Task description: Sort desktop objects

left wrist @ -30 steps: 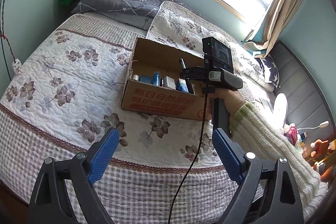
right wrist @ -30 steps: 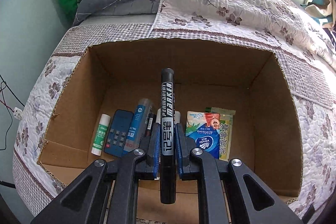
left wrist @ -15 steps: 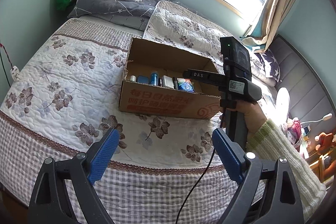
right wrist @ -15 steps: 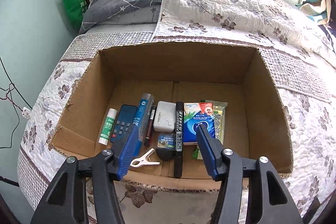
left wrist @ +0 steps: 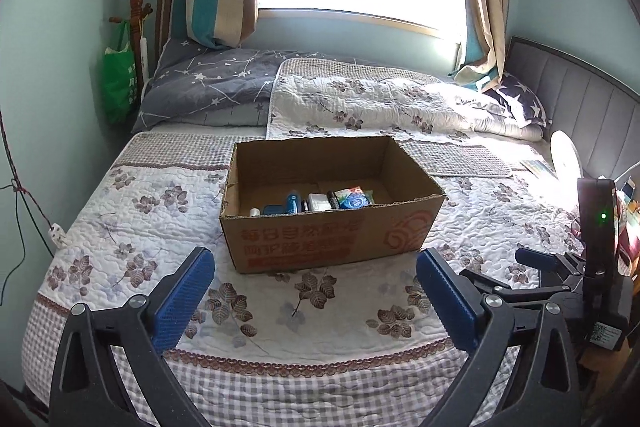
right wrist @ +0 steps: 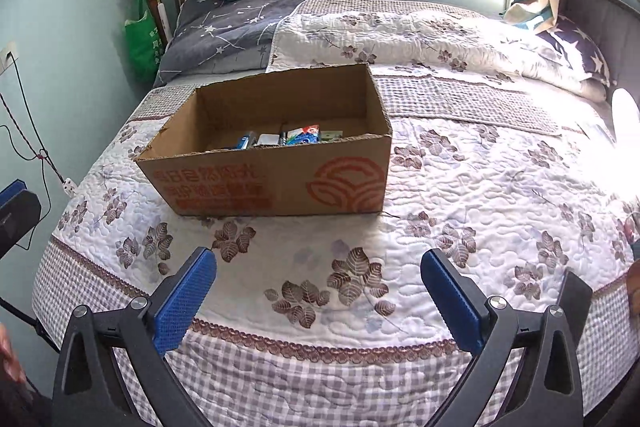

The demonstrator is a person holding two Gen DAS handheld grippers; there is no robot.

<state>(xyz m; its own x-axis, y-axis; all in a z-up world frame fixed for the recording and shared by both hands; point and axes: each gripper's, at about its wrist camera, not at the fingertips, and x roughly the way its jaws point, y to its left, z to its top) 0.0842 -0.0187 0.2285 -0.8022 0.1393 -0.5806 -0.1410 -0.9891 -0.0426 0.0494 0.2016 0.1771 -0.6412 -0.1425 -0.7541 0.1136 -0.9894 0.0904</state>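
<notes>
Cardboard box [left wrist: 332, 239] w/ sorted items sits mid-bed, on the quilt [left wrist: 132, 227].
My left gripper [left wrist: 312, 301] & right gripper [right wrist: 318, 297]: fingers wide apart, empty, near the quilt's front edge.

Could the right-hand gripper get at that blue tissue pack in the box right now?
Probably yes. The right gripper is open and empty, and the cardboard box has no lid. The tissue pack lies behind the near wall, so it must come from above.
</notes>
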